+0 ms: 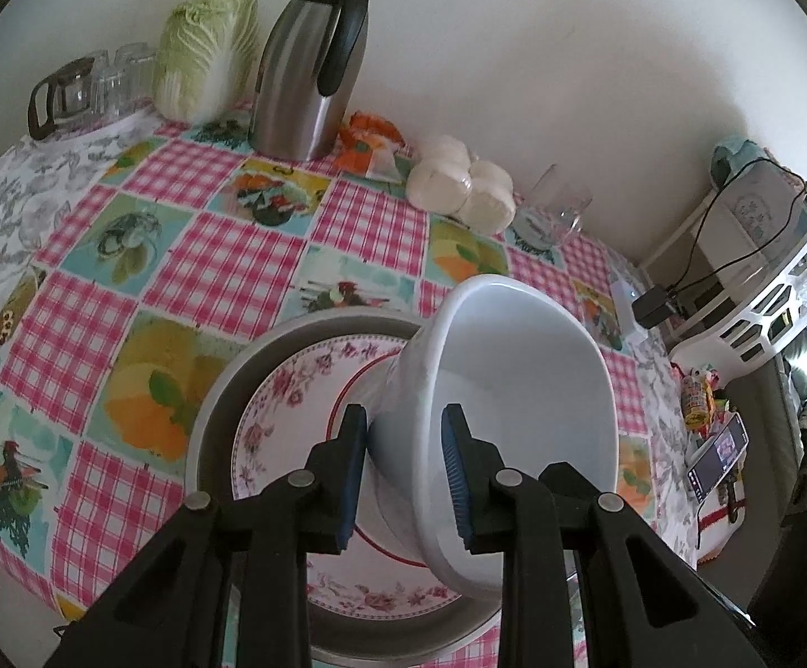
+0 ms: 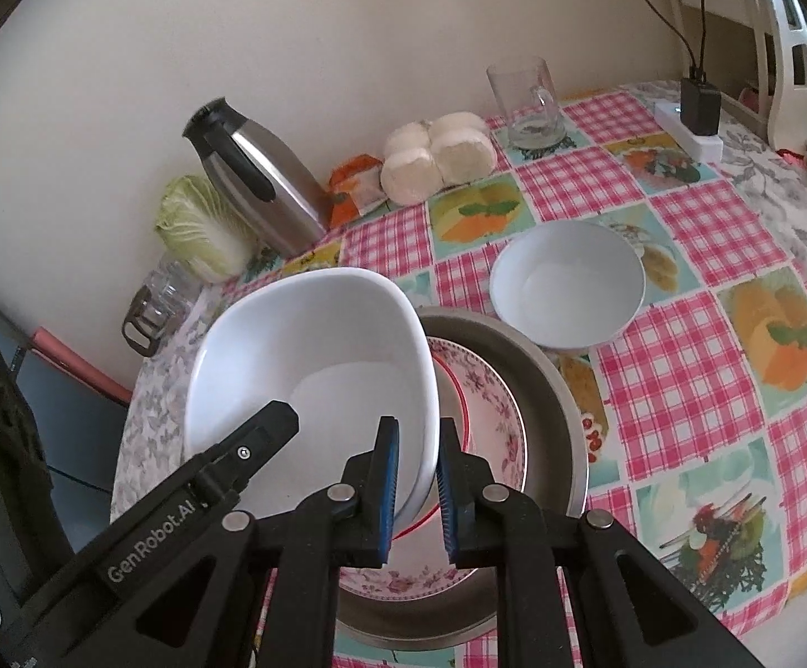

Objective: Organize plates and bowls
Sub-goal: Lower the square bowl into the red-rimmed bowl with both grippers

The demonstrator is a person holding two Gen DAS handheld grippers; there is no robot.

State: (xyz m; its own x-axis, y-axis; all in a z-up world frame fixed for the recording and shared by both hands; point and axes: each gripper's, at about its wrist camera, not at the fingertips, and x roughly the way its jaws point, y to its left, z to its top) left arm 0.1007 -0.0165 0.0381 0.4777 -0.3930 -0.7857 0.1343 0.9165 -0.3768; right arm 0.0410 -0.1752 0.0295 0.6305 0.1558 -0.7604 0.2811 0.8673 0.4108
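In the left wrist view the white bowl (image 1: 506, 389) tilts on its side and hides much of the floral plate (image 1: 292, 389) beneath it; the plate lies in a grey metal pan (image 1: 214, 406) whose near edge is cut off by the black gripper arms. The left gripper (image 1: 403, 479) has its jaws narrowly parted and closed on the bowl's wall, one blue pad outside, one inside. Beyond the pan on the checked tabletop (image 1: 191, 256) stand a steel thermos jug (image 1: 308, 72), a cabbage (image 1: 208, 50) left of it, some clear glasses (image 1: 119, 78) too blurred to count, and wrapped white buns (image 1: 459, 183) with a glass mug (image 1: 559, 206) to the jug's right. In the right wrist view the same bowl (image 2: 314, 367) covers the left half of the plate (image 2: 487, 406) and pan (image 2: 548, 389); the other gripper's black arm crosses the bowl's lower left rim. The right gripper (image 2: 417, 495) has its jaws almost together, pinching the bowl's right rim. A second white bowl (image 2: 567, 284) sits upright just beyond the pan, empty. The jug (image 2: 258, 178), buns (image 2: 436, 156) and mug (image 2: 526, 106) line the wall behind.
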